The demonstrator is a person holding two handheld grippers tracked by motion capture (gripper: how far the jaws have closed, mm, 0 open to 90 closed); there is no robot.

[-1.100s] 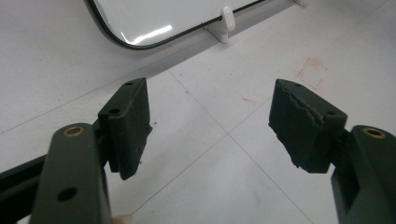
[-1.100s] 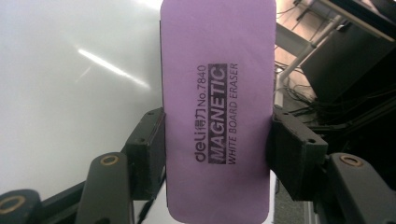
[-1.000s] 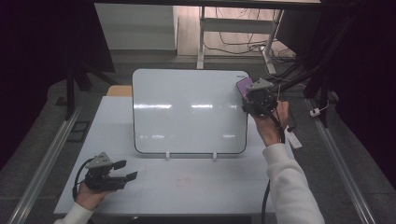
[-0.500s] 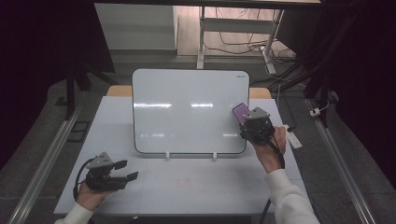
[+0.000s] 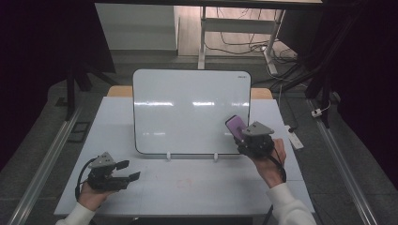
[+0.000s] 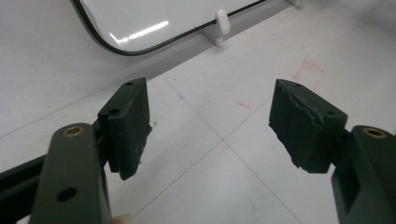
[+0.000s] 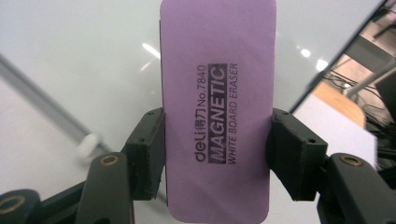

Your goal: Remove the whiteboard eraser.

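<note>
A white board (image 5: 187, 112) stands tilted on two small feet at the middle of the table, its surface blank. My right gripper (image 5: 244, 136) is shut on a purple magnetic whiteboard eraser (image 7: 217, 107), held against the board's lower right corner (image 5: 235, 126). The eraser sticks up past the jaws, label facing the camera in the right gripper view. My left gripper (image 5: 127, 170) rests low over the table at the front left, open, nothing between its fingers (image 6: 128, 126). The board's lower left corner (image 6: 140, 28) lies beyond it.
The white table (image 5: 197, 187) carries faint red marks (image 6: 308, 70) near its front middle. A white power strip (image 5: 294, 137) lies at the table's right edge. Metal rails run along the floor on both sides, and cables lie on the floor behind the table.
My right gripper has come down the board's right side with the eraser, from the upper right corner to the lower right corner. The left gripper has stayed put.
</note>
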